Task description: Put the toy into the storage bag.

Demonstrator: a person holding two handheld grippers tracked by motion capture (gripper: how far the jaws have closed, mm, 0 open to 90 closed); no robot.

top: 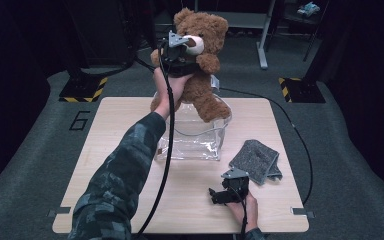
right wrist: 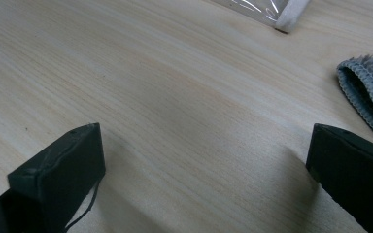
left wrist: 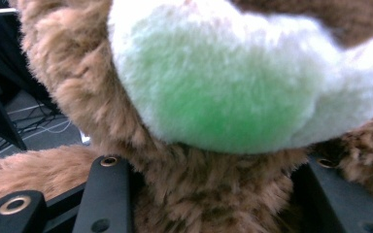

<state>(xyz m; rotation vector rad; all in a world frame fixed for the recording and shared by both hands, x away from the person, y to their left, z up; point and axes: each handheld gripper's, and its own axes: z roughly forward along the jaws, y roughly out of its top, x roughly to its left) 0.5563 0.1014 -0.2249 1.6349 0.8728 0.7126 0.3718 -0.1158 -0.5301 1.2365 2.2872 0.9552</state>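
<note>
A brown teddy bear [top: 207, 85] with a white muzzle [left wrist: 223, 82] hangs in the air over the far side of the table. My left gripper [top: 180, 55] is shut on it at the neck [left wrist: 209, 194], with a black jaw pressed into the fur on each side. The bear's legs dangle just above the mouth of a clear plastic bag [top: 195, 137] that stands upright at the table's middle. Near the front edge, my right gripper [top: 220, 195] rests low over the wood, open, with nothing between its jaws [right wrist: 206, 145].
A folded grey cloth [top: 257, 160] lies right of the bag, close to the right gripper; its hemmed edge [right wrist: 369, 87] shows nearby. The wooden table [top: 115, 130] stands on grey carpet. Cables trail off both grippers. Dark stands and a desk leg rise behind.
</note>
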